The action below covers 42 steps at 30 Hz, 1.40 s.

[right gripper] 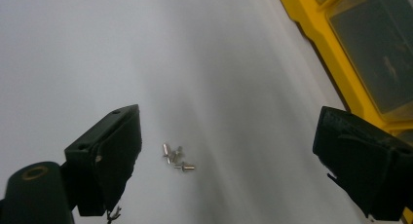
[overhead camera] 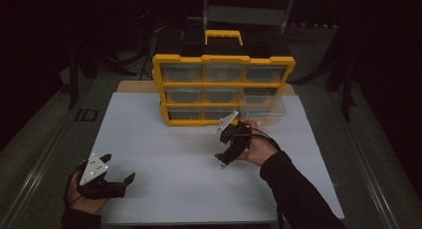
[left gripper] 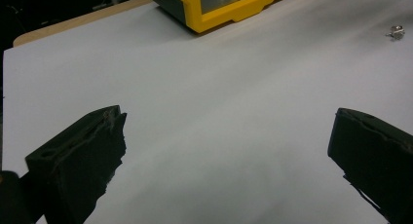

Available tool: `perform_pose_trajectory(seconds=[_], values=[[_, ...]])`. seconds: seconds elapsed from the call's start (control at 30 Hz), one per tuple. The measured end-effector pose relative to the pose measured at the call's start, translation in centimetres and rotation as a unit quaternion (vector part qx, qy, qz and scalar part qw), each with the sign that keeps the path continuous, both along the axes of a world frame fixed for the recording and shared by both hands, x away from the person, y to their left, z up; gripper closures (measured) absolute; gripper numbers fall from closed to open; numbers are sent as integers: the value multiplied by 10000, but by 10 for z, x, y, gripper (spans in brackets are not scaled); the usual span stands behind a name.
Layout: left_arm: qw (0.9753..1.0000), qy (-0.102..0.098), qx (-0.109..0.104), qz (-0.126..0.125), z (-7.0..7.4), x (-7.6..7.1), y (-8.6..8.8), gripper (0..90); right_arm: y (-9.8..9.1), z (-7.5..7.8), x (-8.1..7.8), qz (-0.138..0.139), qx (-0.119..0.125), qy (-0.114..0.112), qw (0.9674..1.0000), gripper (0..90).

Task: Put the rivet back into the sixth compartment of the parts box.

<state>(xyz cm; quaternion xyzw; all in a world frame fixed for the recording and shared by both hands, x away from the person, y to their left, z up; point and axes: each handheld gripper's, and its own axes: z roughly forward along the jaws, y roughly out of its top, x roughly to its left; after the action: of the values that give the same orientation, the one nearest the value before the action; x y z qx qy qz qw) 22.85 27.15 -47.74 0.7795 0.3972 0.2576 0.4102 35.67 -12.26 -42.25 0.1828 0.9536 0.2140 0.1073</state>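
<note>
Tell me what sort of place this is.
Probably a dim lab or studio set up for recording bench work: a white-topped table stands among dark stands, bearing a yellow drawer organizer and small metal screws under the open right gripper.

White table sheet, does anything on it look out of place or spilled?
Yes. A few small silver screws lie loose on the white sheet under the open right gripper, outside the yellow drawer organizer, whose clear bottom-right drawer is pulled out.
</note>
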Motion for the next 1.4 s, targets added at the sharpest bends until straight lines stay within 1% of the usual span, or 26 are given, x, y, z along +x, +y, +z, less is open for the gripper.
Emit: perform_pose_trajectory(seconds=[0.03,0.17,0.2,0.27,0.4,0.43,0.47,0.5,0.67,0.77,0.8,0.83,0.9,0.97,1.0,1.03,1.1,1.17,1.2,1.23,1.3,1.33,1.37,1.4], values=[[10000,2,10,-1,0,0,0,8,0,-1,0,-18,-26,36,10000,105],[10000,3,27,-15,0,0,0,8,1,-6,1,-21,-146,43,9999,105],[10000,3,27,-15,0,0,0,8,1,-10,1,-32,-219,59,9997,105],[10000,9,26,-17,0,0,0,8,0,-17,2,-31,-174,122,9998,119],[10000,7,32,-20,0,0,-1,8,-1,-34,2,-82,-398,253,9989,121],[10000,7,32,-20,0,0,-1,8,-1,-34,2,-82,-398,253,9989,121],[10000,7,36,-19,0,0,-1,8,0,-42,3,-113,-489,313,9982,129],[10000,7,38,-16,0,0,-1,8,0,-46,4,-109,-511,327,9981,133],[10000,6,60,-10,0,0,-1,8,3,-58,8,-191,-653,489,9965,148],[10000,5,71,-6,0,0,-1,8,7,-64,10,-196,-739,551,9956,180],[10000,0,67,-12,0,0,-1,8,8,-64,11,-219,-734,564,9955,188],[10000,2,67,-10,-1,0,-1,8,8,-64,12,-225,-711,550,9957,226],[10000,5,76,-12,-1,0,-1,8,8,-65,14,-224,-674,641,9954,271],[10000,9,91,-12,-1,0,-1,9,9,-67,15,-217,-742,710,9945,309],[10000,9,92,-13,-1,0,-1,8,9,-68,15,-257,-759,788,9937,327],[10000,10,93,-13,-1,0,-1,9,8,-70,17,-174,-756,757,9941,340],[10000,16,93,-7,-1,0,-1,8,7,-69,17,-174,-715,862,9936,412],[10000,16,95,-9,-1,0,-1,9,7,-68,17,-183,-686,930,9931,464],[10000,15,93,-8,-1,0,-2,9,6,-68,18,-126,-724,950,9928,498],[10000,15,93,-8,-1,0,-2,9,6,-67,16,-218,-722,1067,9914,524],[10000,19,94,-7,-1,1,-2,9,6,-66,15,-225,-736,1127,9906,569],[10000,18,94,-12,-1,0,-2,10,6,-67,15,-132,-783,1083,9909,594],[10000,15,93,-11,-1,0,-2,11,6,-66,13,-121,-805,1103,9906,611],[10000,15,95,-11,-1,0,-2,11,8,-66,11,-194,-808,1168,9897,630]])
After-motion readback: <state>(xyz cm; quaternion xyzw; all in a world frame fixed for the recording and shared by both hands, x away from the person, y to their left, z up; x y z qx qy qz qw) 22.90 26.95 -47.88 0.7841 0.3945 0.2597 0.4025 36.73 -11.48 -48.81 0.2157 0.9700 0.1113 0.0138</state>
